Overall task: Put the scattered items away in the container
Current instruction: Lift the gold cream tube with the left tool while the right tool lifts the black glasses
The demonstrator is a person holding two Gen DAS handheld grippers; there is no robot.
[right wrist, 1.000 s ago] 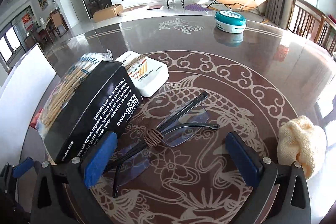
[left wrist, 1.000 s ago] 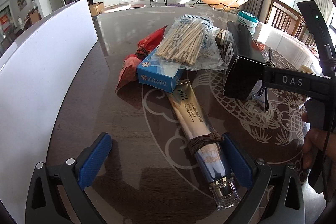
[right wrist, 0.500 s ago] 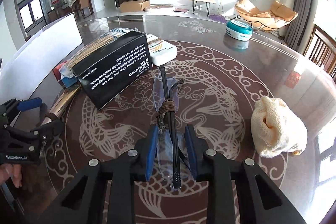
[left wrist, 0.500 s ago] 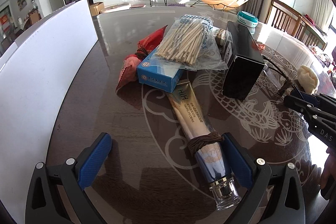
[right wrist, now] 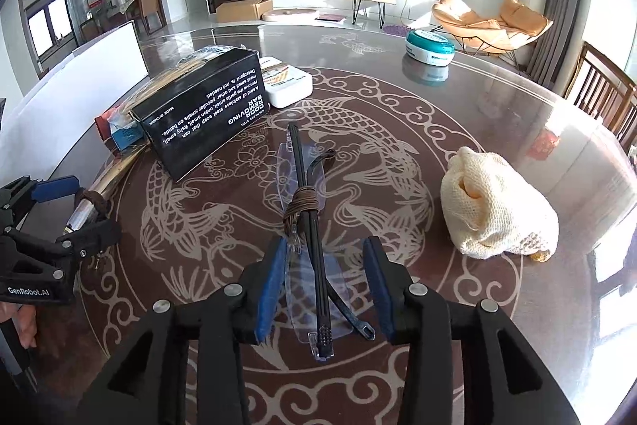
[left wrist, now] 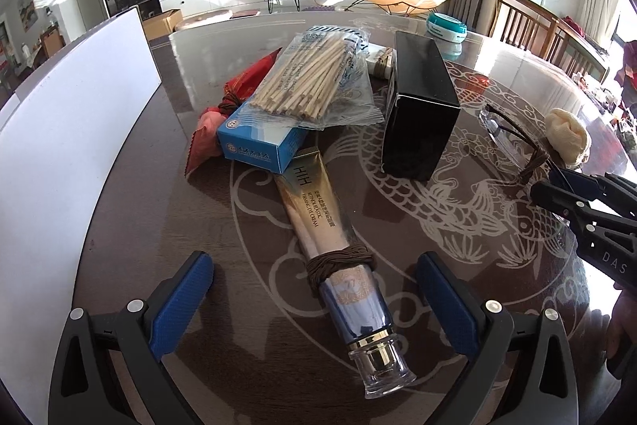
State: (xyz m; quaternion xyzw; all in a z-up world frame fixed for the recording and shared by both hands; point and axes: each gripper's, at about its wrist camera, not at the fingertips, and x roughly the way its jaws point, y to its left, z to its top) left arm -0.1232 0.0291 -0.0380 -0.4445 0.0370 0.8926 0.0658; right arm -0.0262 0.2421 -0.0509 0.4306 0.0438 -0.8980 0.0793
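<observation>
Left gripper (left wrist: 314, 309) closing astride the cream tube (left wrist: 338, 265), pads not touching yet; right gripper (right wrist: 324, 289) opening around the folded glasses (right wrist: 308, 222) (lower centre, probably re-gripping).

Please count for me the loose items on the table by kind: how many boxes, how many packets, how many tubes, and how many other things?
Boxes: 3 (blue, black, white)
Packets: 2 (sticks, red)
Tubes: 1
Glasses: 1
Knitted pouch: 1
Round tin: 1
Total: 9
</observation>
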